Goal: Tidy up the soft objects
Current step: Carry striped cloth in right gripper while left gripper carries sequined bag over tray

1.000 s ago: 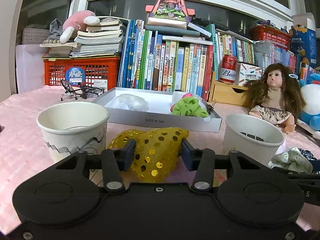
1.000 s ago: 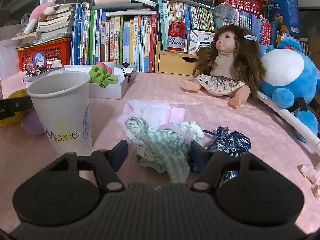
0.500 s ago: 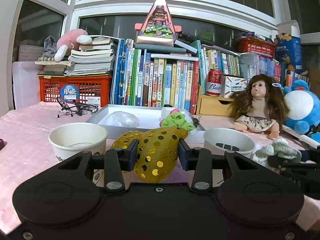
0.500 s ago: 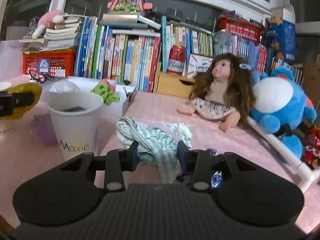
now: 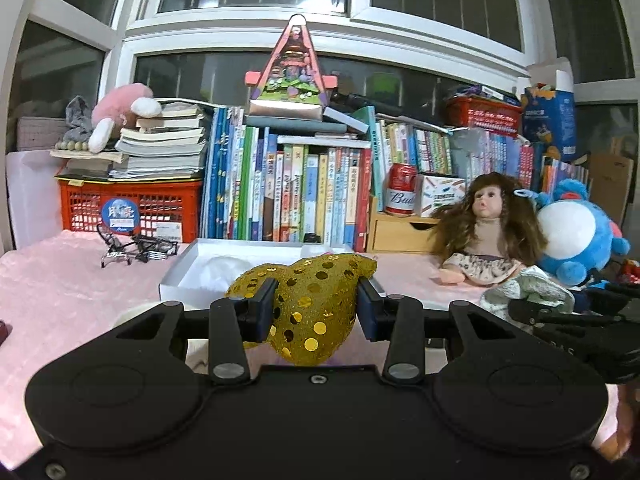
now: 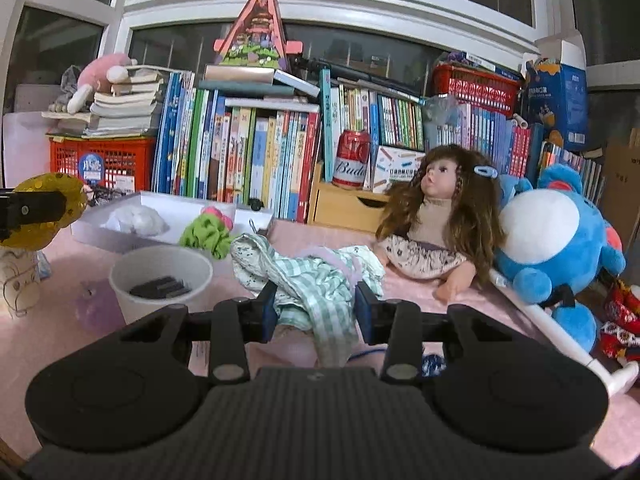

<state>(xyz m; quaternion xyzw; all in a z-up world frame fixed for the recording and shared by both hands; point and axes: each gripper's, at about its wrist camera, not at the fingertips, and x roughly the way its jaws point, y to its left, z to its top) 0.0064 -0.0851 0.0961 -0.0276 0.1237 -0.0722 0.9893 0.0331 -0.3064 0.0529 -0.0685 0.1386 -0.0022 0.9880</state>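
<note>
Two soft items lifted, one per gripper, above the pink-clothed table.

Left wrist view: left gripper (image 5: 316, 310) clamped on the gold sequinned fabric pouch (image 5: 316, 300), held off the pink tablecloth (image 5: 60, 288); white shallow cardboard box (image 5: 180, 280) at 11 o'clock behind it. Right wrist view: right gripper (image 6: 314, 306) clamped on the green-and-white checked cloth bundle (image 6: 316, 280); white paper cup (image 6: 160, 280) at 10 o'clock. Risk: the cloth's hanging tail may snag the cup rim and tip it; slippery sequins may slide out.

My left wrist camera looks low along my left gripper (image 5: 316, 312) toward the bookshelf (image 5: 288, 196); my right gripper's (image 6: 314, 308) camera faces likewise. Both share the doll (image 5: 486, 232).
</note>
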